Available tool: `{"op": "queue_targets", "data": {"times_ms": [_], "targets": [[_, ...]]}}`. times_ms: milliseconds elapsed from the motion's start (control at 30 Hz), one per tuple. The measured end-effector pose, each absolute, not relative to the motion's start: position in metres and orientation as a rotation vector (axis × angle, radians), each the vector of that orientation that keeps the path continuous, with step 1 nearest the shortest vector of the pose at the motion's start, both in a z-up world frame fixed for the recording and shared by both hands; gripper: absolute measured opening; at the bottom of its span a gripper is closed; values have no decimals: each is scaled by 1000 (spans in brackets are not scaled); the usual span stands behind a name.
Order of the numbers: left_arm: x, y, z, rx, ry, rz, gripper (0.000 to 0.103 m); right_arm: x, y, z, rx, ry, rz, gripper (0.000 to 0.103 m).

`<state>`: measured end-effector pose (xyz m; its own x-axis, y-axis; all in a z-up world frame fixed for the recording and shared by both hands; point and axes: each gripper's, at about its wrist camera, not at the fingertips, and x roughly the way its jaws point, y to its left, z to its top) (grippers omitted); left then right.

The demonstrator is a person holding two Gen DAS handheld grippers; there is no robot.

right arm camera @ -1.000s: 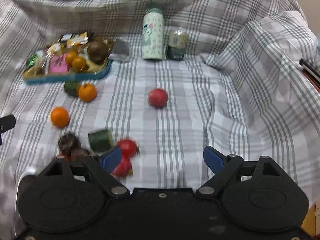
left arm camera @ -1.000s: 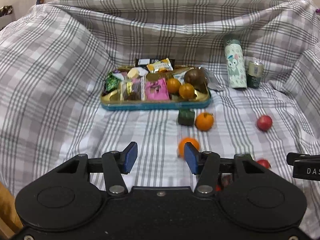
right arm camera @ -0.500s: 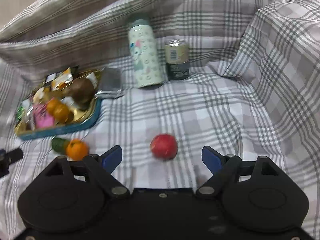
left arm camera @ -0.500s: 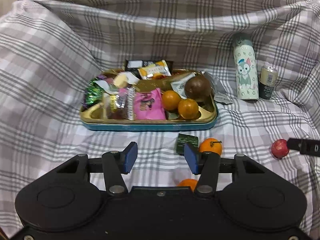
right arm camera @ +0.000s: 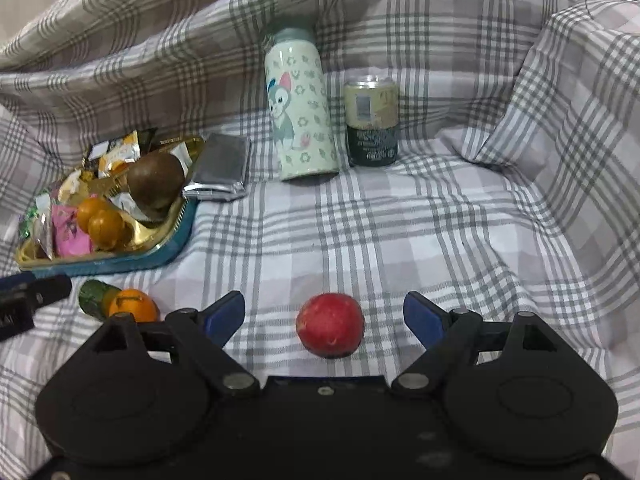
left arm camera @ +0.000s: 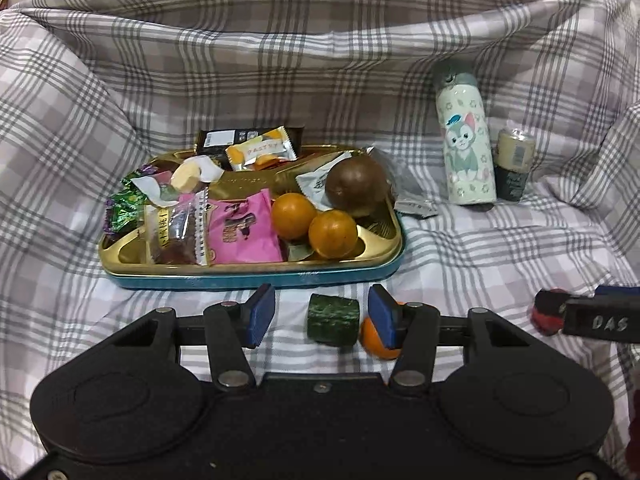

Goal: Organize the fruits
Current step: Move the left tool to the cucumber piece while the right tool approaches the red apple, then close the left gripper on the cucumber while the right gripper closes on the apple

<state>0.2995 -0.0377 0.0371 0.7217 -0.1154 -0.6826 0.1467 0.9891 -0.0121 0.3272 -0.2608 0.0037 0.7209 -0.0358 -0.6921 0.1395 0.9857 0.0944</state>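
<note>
My left gripper [left arm camera: 322,316] is open just in front of the blue-and-gold tray [left arm camera: 256,278]. A dark green cucumber piece [left arm camera: 333,314] lies on the cloth between its pads, untouched. A loose orange [left arm camera: 374,342] sits half hidden behind the right pad. In the tray are two oranges [left arm camera: 294,216] and a brown fruit [left arm camera: 355,188] among snack packets. My right gripper [right arm camera: 323,318] is open wide around a red fruit [right arm camera: 330,330] on the cloth, with clear gaps on both sides. The cucumber piece [right arm camera: 94,300] and orange [right arm camera: 132,306] show at its left.
A cartoon-print bottle [right arm camera: 302,120] and a drink can [right arm camera: 372,120] stand upright at the back. A silver packet [right arm camera: 220,172] lies beside the tray. Plaid cloth rises in folds at the back and on both sides. The other gripper's finger [left arm camera: 600,318] reaches in from the right.
Both grippers have moved forward and lower. The cucumber piece now lies between the left fingers, and the red fruit between the right fingers. The nearer fruits have dropped out of view.
</note>
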Motion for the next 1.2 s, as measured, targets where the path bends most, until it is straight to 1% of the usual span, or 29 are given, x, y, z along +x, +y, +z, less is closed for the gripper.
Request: {"op": "queue_targets", "data": {"times_ms": [267,600,900,1000,1067,1200], "targets": [[296,-36,27,54,721,-193,58,328,-252,-3,106,763,-101,89],[312,-38,5,81,793,-184,58,332,-251,-7,124,782,-100,89],[323,-40,-6,93,824,-134,62,334,-252,-14,133,818,-99,89],[330,-41,-19,103,878,-142,63,336,-251,-16,136,831,-101,89],[329,-39,-23,92,856,-131,65,336,-251,-18,137,837,-106,89],[329,-38,-22,71,859,-134,66,337,-249,-21,125,838,-116,89]]}}
